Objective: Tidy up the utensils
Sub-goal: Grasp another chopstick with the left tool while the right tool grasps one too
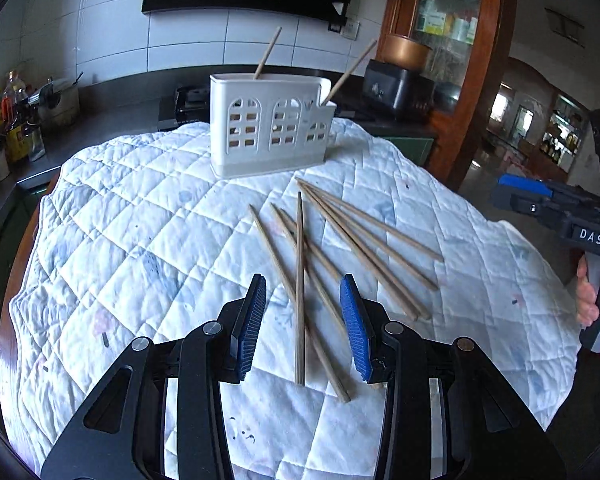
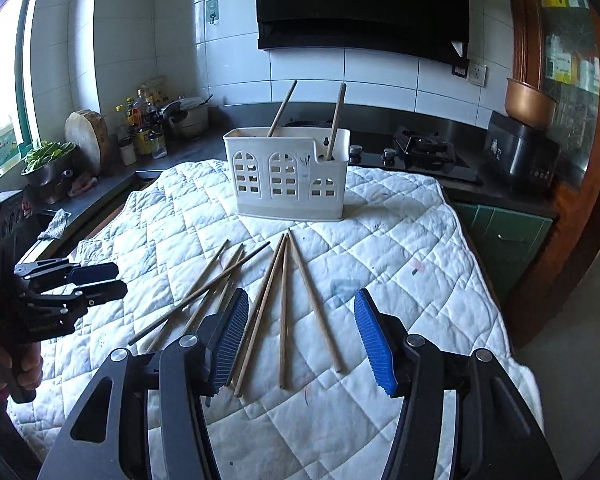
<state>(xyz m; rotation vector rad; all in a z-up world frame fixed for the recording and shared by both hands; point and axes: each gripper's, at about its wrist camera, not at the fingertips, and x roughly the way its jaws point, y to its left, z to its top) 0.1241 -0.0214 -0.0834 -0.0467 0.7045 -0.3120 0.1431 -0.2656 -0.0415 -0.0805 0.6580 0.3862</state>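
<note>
A white utensil holder point(image 1: 270, 128) point(image 2: 288, 174) with arched cut-outs stands at the far side of the quilted cloth, with two chopsticks point(image 1: 267, 53) point(image 2: 336, 120) upright in it. Several loose wooden chopsticks point(image 1: 352, 240) point(image 2: 284, 312) lie scattered on the cloth in front of it. My left gripper point(image 1: 303, 292) is open and hovers over one chopstick point(image 1: 299, 280) that runs between its fingers; it also shows in the right wrist view point(image 2: 100, 280). My right gripper point(image 2: 302, 312) is open above several chopsticks; its body shows in the left wrist view point(image 1: 512, 196).
The white quilted cloth point(image 1: 140, 240) point(image 2: 400, 240) covers the table. Behind it a dark counter carries bottles point(image 2: 144, 128), a pot point(image 2: 188, 116), a gas hob point(image 2: 420, 148) and a black cooker point(image 2: 520, 152). A wooden cabinet point(image 1: 460, 40) stands at the right.
</note>
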